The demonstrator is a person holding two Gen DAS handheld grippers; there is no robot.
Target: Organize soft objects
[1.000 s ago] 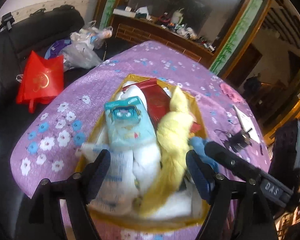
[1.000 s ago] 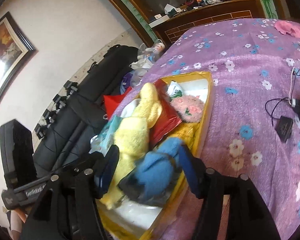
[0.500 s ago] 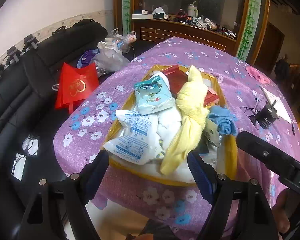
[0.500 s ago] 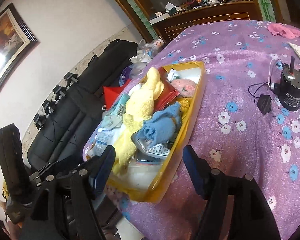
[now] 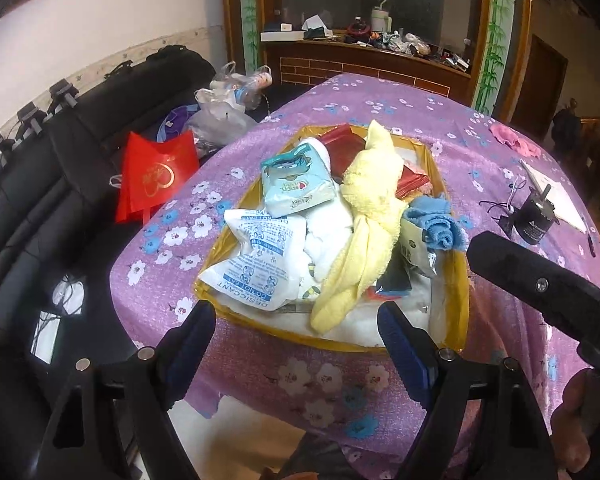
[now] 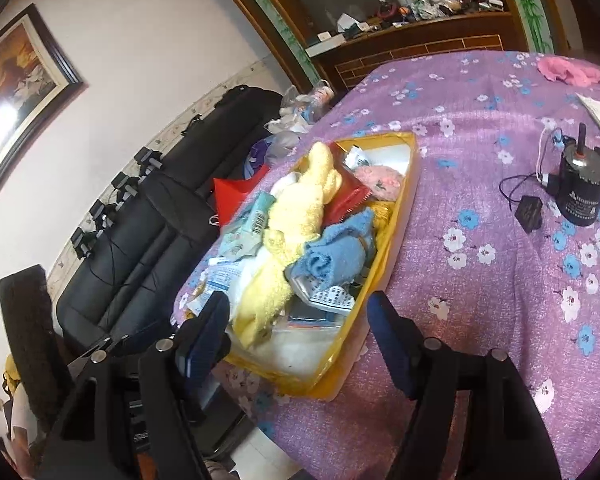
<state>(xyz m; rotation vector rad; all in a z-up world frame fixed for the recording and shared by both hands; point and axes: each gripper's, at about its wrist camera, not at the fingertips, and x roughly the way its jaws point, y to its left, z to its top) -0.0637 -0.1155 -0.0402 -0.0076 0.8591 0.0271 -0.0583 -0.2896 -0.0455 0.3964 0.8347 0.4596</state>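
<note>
1. I'm holding both tongs back at the near edge of the surface (image 5: pixel 500 128). The left tongs (image 5: pixel 296 344) are standing wide with nothing between them. The right tongs (image 6: pixel 298 332) are opening, also with nothing between them.
2. The soft things are all sitting piled in the yellow tray (image 5: pixel 462 300) at the near corner of the surface: the yellow towel (image 5: pixel 372 216) is draped down the middle, the blue cloth (image 5: pixel 436 224) is rolled just beside it at the tray's right wall, and the desiccant bag (image 5: pixel 256 260) is lying at the left.
3. The tray is sitting near the surface's edge, so I'm risking shoving it off if I'm pushing in low.
4. The towel is lying over other items. If I'm lifting it by one end, I'm likely dragging the blue cloth or the packets out with it.
5. The blue cloth is resting on a slick foil packet (image 6: pixel 328 296); I'm expecting it to unroll or slide if I'm pinching only its edge.
6. The two tongs are working close together, and I'm risking a clash over the tray.
7. The motor (image 6: pixel 580 196) and its cable are well apart, so I'm not worrying there.
</note>
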